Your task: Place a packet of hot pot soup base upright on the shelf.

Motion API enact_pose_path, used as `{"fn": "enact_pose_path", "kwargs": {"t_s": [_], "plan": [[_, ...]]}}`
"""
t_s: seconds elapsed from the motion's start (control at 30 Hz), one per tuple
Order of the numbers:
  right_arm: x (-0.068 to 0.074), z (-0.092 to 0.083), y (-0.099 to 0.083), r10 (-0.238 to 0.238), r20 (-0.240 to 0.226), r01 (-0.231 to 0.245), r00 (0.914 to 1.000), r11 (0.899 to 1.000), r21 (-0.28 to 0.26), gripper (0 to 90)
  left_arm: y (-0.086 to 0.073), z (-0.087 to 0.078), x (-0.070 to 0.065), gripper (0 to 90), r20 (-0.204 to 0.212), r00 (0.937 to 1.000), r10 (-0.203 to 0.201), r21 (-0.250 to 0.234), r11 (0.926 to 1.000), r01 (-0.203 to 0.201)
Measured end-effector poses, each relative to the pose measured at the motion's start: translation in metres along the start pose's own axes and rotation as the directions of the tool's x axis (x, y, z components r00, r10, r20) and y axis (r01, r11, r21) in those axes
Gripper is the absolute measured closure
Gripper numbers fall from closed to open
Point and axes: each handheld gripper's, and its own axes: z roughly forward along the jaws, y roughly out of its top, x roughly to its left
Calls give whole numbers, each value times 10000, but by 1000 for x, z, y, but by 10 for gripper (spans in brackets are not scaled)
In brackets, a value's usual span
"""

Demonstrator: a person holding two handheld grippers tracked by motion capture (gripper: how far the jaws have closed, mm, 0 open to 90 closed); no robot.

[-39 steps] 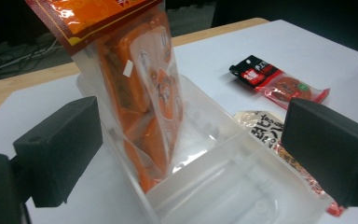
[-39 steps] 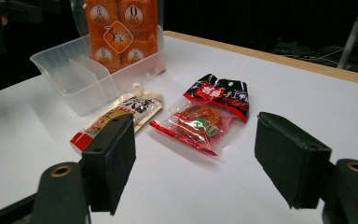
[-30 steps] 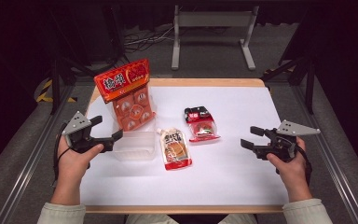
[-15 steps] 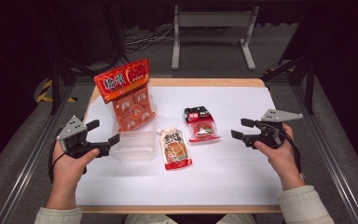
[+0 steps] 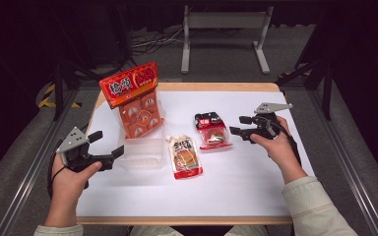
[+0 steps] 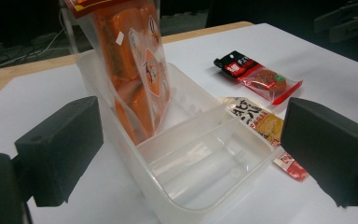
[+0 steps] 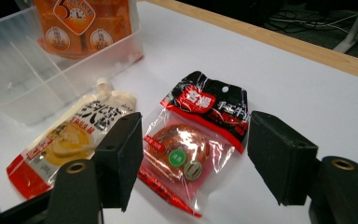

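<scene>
A clear divided container (image 5: 140, 156) sits left of centre, and a tall orange snack bag (image 5: 134, 101) stands in its far compartment. My left gripper (image 5: 109, 143) is open just left of the container, jaws facing the empty near compartment (image 6: 205, 163). A cream and red spout pouch (image 5: 184, 157) lies flat beside the container. A red and black packet (image 5: 211, 130) lies to its right. My right gripper (image 5: 236, 125) hovers open just right of that packet. Its jaws have just been closing; the packet (image 7: 191, 144) lies on the table beyond them, untouched.
A white sheet (image 5: 236, 187) covers the wooden table (image 5: 216, 87). The table's right edge is close behind my right hand. A metal stand (image 5: 224, 29) and cables lie on the dark floor beyond the far edge.
My right gripper has moved left across the table, up to the red and black packet. My left gripper has hardly shifted.
</scene>
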Motion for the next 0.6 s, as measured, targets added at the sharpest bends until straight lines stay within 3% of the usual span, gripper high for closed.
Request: {"fn": "enact_pose_path", "kwargs": {"t_s": [0.1,0.2,0.33,0.4,0.6], "plan": [[-4,7,2,0,-62,0,10000,10000,-41,360,-1,0,0,65,-11,10000,19,26,10000,-19],[-11,19,4,150,-54,-147,9999,9988,469,352,-2,-1,1,65,-44,10000,7,54,10000,-7],[-15,27,6,209,-128,-202,9997,9984,528,371,-2,-2,4,65,-125,9999,-32,37,10000,33],[-18,34,8,188,-426,-162,9989,9981,601,389,-3,-2,5,65,-122,9999,-31,28,10000,31],[-23,50,14,144,-140,-132,9998,9966,810,339,-3,-3,5,65,-134,9999,-19,1,10000,19]]}}
